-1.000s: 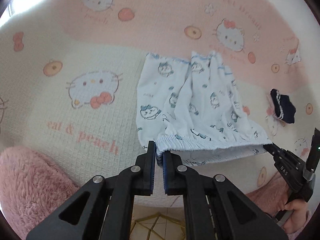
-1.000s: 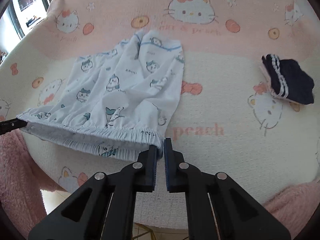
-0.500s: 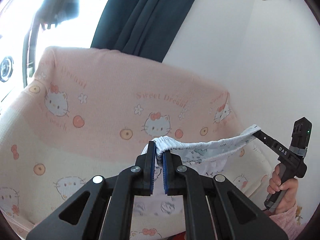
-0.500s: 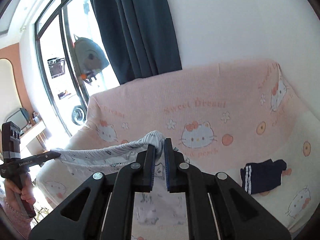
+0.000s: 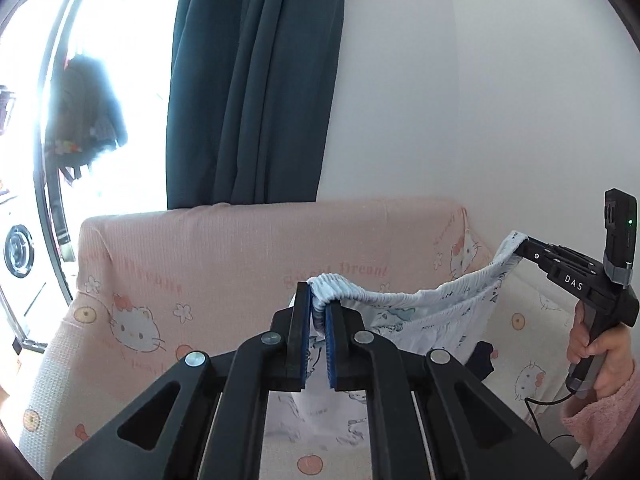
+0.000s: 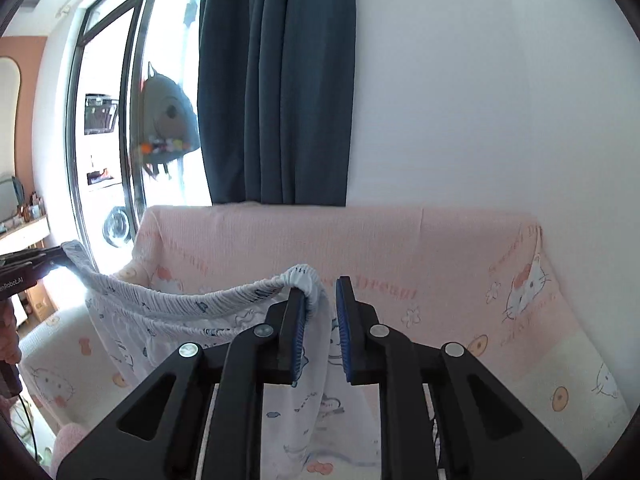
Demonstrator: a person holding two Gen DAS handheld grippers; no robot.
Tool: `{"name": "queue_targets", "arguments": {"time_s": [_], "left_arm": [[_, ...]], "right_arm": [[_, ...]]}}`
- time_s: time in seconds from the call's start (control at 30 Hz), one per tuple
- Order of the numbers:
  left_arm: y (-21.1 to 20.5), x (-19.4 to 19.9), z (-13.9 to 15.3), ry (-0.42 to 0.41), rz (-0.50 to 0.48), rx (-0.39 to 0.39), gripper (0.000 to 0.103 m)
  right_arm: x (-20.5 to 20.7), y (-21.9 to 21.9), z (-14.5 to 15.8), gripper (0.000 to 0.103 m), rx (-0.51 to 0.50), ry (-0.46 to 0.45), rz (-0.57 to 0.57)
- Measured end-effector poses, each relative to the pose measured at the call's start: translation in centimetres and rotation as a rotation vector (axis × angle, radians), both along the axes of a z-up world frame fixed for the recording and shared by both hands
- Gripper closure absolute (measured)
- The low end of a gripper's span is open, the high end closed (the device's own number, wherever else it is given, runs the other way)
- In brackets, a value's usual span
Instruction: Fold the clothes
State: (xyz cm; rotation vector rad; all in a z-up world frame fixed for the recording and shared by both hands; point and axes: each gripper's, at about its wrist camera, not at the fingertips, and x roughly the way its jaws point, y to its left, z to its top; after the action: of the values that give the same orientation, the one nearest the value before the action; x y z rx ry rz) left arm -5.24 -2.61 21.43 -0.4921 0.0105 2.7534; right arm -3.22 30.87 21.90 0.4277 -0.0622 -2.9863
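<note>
1. Left wrist view: the left hand-held gripper [image 5: 317, 322] fills the lower centre of the frame, its blue-padded jaws drawn narrow and pinching one end of the elastic waistband of the white printed shorts [image 5: 420, 312].
2. The waistband sags in a curve toward the right edge of that frame, where the tip of the right hand-held gripper [image 5: 520, 245] meets its far end.
3. Right wrist view: the right hand-held gripper [image 6: 320, 328] sits in the lower centre with its jaws noticeably parted. The waistband loops over the left finger [image 6: 294, 332], and the cloth hangs in the gap, so whether it is truly clamped is hard to make out.
4. The shorts [image 6: 168, 320] hang in the air in front of a sofa [image 6: 400, 248] draped in a pink cat-print cover.
5. A dark garment [image 5: 482, 360] on the seat shows only partly behind the shorts.
6. A dark curtain [image 6: 276, 80] hangs in the upper centre.
</note>
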Motion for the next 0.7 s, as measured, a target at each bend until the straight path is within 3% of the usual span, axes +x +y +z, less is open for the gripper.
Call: {"name": "queue_targets", "arguments": {"time_s": [0.07,0.17,0.33,0.43,0.53,0.67,0.7], "left_arm": [[-0.2,0.1,-2.1,-0.034,0.001,-0.015,0.096],[-0.5,-1.0,-9.4,-0.207,-0.003,-0.027,0.096],[0.2,-2.9,-26.2,-0.589,0.047,-0.085,0.096],[0.9,-3.1,-34.9,-0.746,0.104,-0.176,0.096],[1.2,-2.5,-40.2,-0.829,0.127,-0.255,0.096],[0.4,-1.9,-43.1,-0.894,0.133,-0.258,0.095],[0.2,-1.7,-43.5,-0.916,0.134,-0.26,0.089]], "right_arm": [[1.1,0.3,-1.2,0.089,-0.035,-0.002,-0.001],[1.9,0.2,-6.9,0.089,-0.07,-0.087,-0.011],[0.5,-0.6,-23.2,0.089,-0.128,-0.418,-0.057],[0.4,-1.4,-33.1,0.09,-0.125,-0.621,-0.064],[1.4,-1.6,-39.8,0.09,-0.176,-0.75,-0.043],[1.6,-1.1,-43.4,0.089,-0.176,-0.877,-0.03],[1.6,-1.0,-44.0,0.089,-0.176,-0.901,-0.03]]}}
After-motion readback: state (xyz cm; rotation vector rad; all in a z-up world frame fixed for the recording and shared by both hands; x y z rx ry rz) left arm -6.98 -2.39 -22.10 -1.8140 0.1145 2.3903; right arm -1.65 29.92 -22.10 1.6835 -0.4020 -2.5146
